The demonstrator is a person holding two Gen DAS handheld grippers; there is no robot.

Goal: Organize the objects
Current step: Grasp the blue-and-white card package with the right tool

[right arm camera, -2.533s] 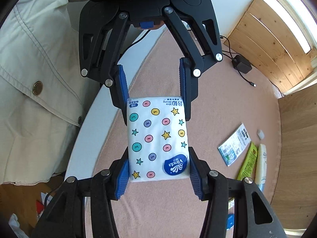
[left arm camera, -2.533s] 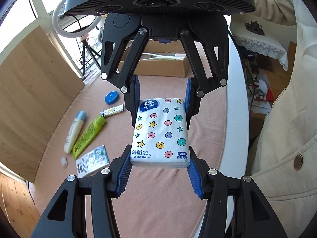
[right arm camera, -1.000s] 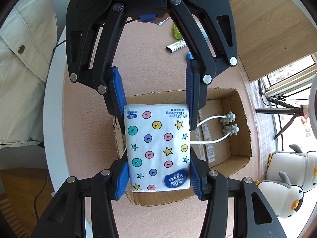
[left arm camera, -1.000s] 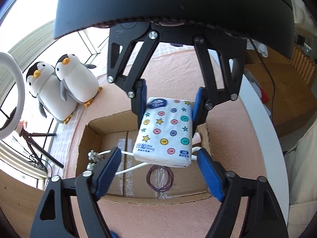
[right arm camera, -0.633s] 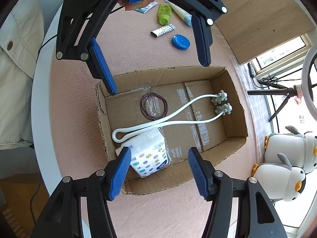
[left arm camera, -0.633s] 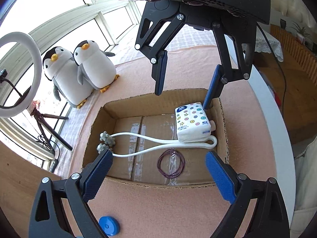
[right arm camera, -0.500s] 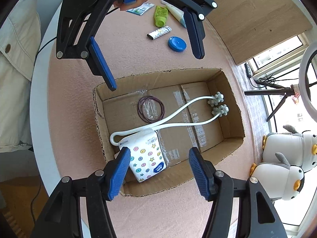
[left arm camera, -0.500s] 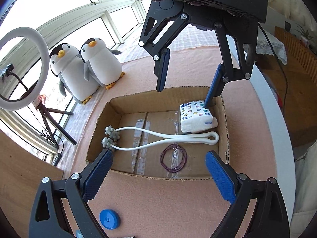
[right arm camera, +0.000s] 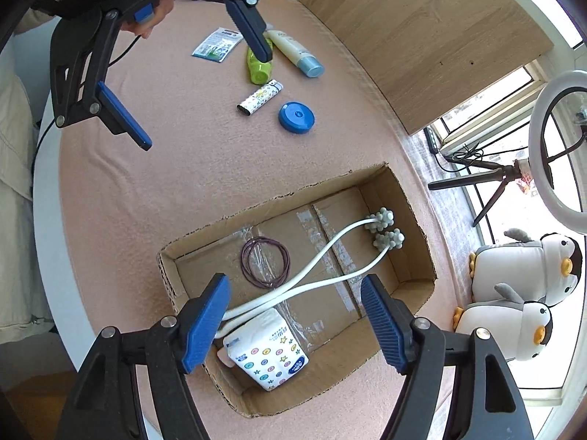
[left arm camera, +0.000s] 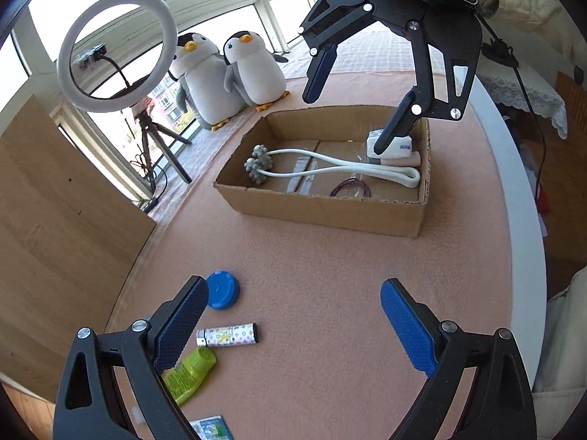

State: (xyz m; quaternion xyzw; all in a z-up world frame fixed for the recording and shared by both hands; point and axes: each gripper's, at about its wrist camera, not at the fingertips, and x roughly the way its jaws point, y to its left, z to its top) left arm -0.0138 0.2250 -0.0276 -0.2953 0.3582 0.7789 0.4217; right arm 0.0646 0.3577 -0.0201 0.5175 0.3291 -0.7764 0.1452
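The tissue pack (right arm camera: 269,352) lies in a corner of the box (right arm camera: 422,234), put away. Both grippers, left (left arm camera: 293,324) and right (right arm camera: 295,315), are spread wide and hold nothing, ready for the lighter (left arm camera: 227,334).

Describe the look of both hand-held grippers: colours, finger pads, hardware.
Left hand-held gripper and right hand-held gripper match: black plastic linkage arms with triangular cut-outs, silver pivot screws, and blue finger pads with a fine knurled texture. A round black housing tops each. The person's sleeve is beige.
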